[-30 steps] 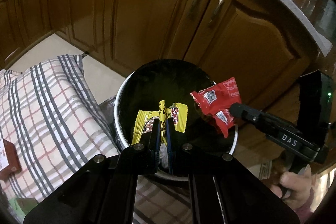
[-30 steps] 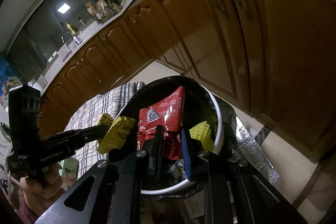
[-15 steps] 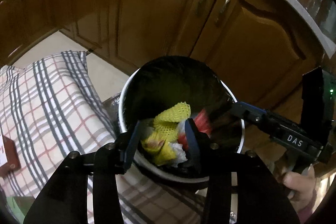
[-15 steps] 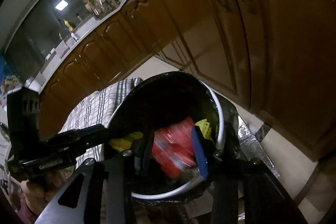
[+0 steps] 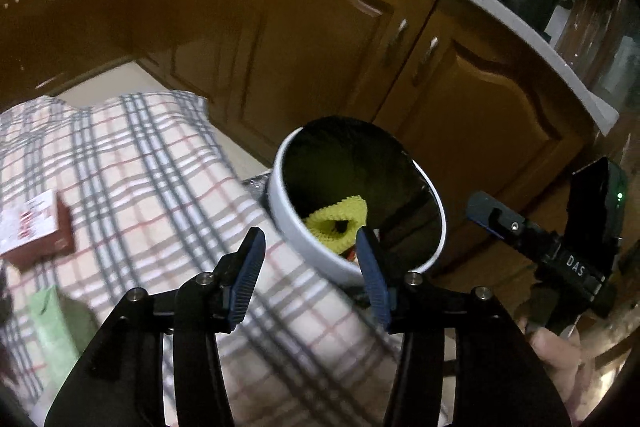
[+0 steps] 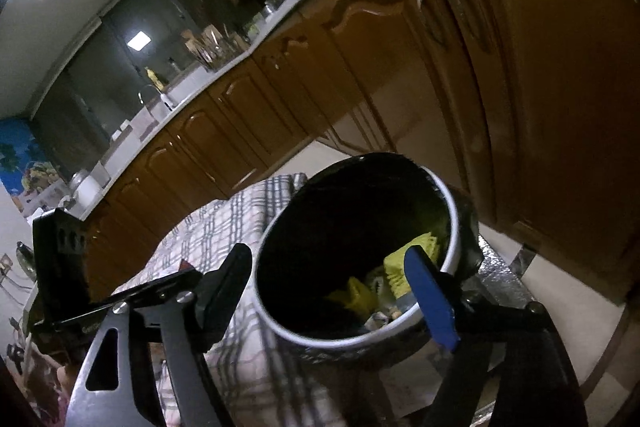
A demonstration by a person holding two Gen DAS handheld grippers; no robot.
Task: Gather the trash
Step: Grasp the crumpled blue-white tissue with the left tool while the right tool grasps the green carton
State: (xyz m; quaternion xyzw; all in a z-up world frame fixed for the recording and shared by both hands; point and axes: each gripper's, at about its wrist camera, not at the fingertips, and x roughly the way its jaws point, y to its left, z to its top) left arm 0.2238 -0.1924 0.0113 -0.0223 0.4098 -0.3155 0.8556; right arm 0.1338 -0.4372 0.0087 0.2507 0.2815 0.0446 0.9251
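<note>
Centre frame on both wrist views sits the white-rimmed bin, yellow foam net and wrappers inside. Left gripper spread wide, holding nothing; right gripper likewise released above the rim.

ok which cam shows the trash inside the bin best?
Right wrist: it looks down into the bin, showing yellow wrappers and scraps at the bottom. Left wrist shows only one yellow wrapper over the rim.
</note>
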